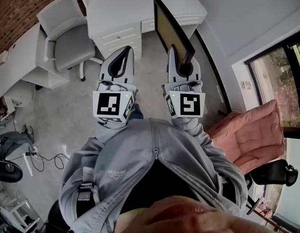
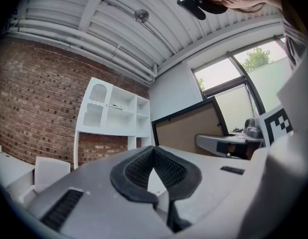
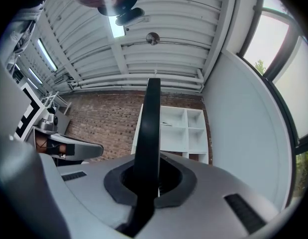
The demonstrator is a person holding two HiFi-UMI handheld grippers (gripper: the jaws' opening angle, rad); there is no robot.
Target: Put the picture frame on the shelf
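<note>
The picture frame (image 1: 170, 28), black-edged with a tan board face, stands upright in my right gripper (image 1: 181, 63), which is shut on its lower edge. In the right gripper view the frame (image 3: 151, 128) shows edge-on, rising from between the jaws of the gripper (image 3: 150, 176). Beside it, my left gripper (image 1: 124, 52) is shut with nothing in it; its pads (image 2: 144, 166) meet at the tip. The left gripper view shows the frame's tan face (image 2: 193, 128) off to the right. Ahead, the white shelf unit (image 3: 186, 128) with open cubbies (image 2: 119, 113) stands against a brick wall.
A white cabinet with drawers (image 1: 118, 35) lies just ahead of both grippers. A grey office chair (image 1: 67, 38) and a white desk (image 1: 19, 62) are to the left. A pink padded seat (image 1: 251, 135) and a window (image 1: 280, 81) are on the right. Cables (image 1: 43, 159) trail on the floor.
</note>
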